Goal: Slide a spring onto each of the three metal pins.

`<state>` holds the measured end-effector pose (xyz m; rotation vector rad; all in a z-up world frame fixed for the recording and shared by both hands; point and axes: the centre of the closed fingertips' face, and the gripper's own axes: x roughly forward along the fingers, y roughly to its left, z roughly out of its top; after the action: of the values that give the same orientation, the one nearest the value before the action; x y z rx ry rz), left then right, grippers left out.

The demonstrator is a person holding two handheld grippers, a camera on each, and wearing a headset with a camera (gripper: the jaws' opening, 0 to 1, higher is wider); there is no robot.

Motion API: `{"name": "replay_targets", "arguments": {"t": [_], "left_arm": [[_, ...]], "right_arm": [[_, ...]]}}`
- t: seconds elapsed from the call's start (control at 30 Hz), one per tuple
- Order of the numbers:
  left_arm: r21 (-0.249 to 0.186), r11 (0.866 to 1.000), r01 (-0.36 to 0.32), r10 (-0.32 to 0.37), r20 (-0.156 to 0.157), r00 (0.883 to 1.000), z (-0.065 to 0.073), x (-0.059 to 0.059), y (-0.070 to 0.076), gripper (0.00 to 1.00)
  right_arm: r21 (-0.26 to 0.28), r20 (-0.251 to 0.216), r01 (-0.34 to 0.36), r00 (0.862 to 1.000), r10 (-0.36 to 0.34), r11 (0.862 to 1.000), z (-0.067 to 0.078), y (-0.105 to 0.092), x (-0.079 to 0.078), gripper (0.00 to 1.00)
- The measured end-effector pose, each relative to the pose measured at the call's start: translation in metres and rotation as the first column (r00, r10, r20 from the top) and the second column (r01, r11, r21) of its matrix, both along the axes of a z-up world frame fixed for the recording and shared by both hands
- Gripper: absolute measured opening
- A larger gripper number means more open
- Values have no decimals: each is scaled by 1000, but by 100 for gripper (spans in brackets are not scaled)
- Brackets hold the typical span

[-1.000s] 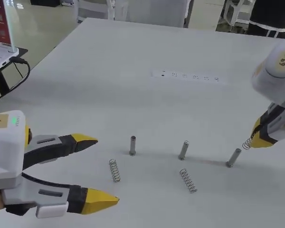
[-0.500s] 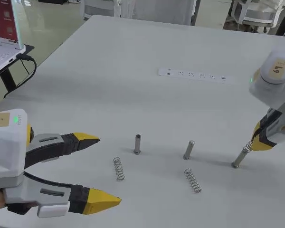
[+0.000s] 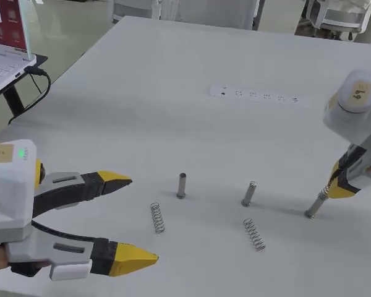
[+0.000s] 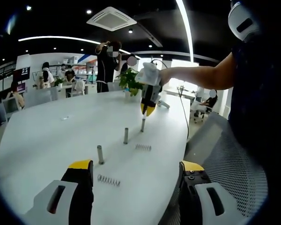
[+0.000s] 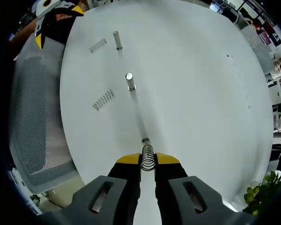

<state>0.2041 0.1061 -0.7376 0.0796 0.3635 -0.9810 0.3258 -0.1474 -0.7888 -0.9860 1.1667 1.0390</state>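
"Where is the spring (image 5: 148, 157)?"
"My right gripper (image 3: 341, 185) pinches it, far right in the head view, just at the top of the right pin (image 3: 313, 205)."
"And the left gripper (image 3: 142, 219)?"
"Spread wide, lower left, holding nothing. I think I must line the spring up with the pin, then push down slowly."

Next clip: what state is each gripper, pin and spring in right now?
Left pin: standing, bare.
Middle pin: standing, bare.
Right pin: standing, shaft bare.
Left hand-held gripper: open, empty.
Right hand-held gripper: shut on the held spring.
Held spring: end at the right pin's top, not slid down.
Loose spring by the left pin: lying flat.
Loose spring by the middle pin: lying flat.
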Motion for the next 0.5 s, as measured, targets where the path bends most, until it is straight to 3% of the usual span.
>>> {"name": "replay_targets", "arguments": {"t": [0.5], "left_arm": [[2,1000,-3,3,2,1000,1,0,1,69]], "right_arm": [[-25,-12,1,1000,-1,1000,-25,2,0,8]]}}
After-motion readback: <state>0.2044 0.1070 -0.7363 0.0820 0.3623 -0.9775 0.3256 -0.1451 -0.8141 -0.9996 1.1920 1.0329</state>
